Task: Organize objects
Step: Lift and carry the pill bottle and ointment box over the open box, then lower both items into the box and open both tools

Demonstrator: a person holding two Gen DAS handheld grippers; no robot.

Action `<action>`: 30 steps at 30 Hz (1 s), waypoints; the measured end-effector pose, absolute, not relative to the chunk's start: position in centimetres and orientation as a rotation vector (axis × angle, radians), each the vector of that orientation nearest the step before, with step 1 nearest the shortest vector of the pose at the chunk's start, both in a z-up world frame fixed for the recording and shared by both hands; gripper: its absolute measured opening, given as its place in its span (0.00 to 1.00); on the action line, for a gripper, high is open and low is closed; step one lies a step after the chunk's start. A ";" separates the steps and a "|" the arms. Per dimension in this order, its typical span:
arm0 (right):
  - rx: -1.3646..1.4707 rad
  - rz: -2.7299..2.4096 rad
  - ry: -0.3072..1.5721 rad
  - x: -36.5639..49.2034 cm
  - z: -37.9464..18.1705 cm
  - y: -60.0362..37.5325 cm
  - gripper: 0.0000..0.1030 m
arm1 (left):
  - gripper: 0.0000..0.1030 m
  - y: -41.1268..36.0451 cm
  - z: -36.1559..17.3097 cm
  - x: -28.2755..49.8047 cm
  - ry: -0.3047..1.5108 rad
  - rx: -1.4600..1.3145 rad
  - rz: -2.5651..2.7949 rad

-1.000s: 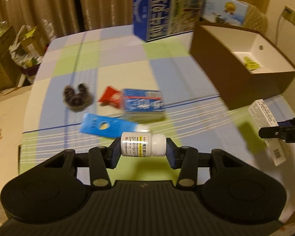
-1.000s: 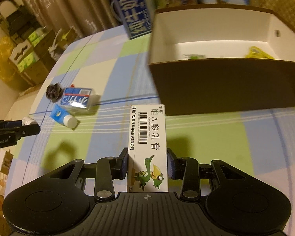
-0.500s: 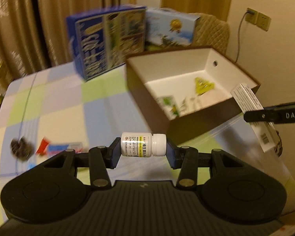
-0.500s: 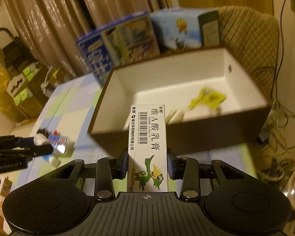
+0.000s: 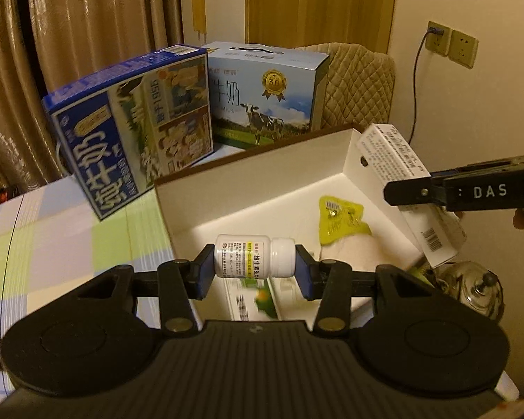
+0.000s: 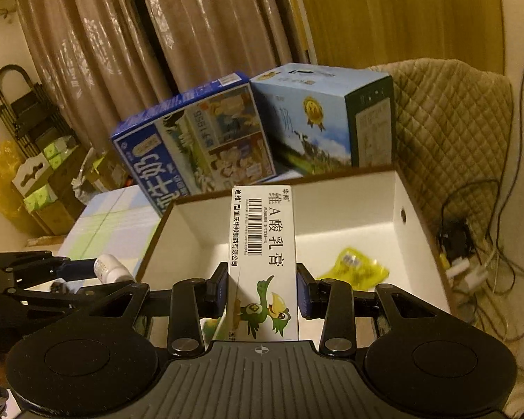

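Hovering: both tongs over the open box [image 5: 248, 188]
Left tongs [image 5: 255, 268]: clamped on a bottle [image 5: 254, 255] — at the near wall
Right tongs [image 6: 261, 289]: clamped on a carton [image 6: 262, 244]
Done: yellow packet [image 5: 340, 220] lies inside
Left: neither item released yet

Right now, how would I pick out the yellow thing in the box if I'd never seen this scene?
Find the open brown box with white inside in front of the two milk cartons. On its floor, toward the far right corner, lies a crumpled yellow packet with a small barcode. It is the only yellow item there, unlike the white cartons lying nearer in the box.
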State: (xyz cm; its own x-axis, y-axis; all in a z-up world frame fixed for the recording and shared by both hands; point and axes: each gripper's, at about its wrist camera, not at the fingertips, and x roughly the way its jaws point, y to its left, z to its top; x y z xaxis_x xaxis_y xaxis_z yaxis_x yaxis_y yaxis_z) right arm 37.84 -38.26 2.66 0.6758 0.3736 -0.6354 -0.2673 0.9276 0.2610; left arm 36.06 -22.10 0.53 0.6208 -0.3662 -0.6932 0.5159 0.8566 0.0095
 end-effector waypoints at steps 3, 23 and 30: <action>0.121 0.365 0.754 40.1 2.1 -38.2 0.34 | 0.40 -23.7 -0.1 37.9 0.756 0.230 -0.500; 0.146 0.310 0.972 50.5 -6.1 -39.6 0.34 | 0.40 -30.8 -9.0 48.6 0.981 0.259 -0.450; 0.159 0.307 0.986 52.0 -6.9 -39.9 0.34 | 0.40 -31.6 -10.5 50.0 0.997 0.272 -0.444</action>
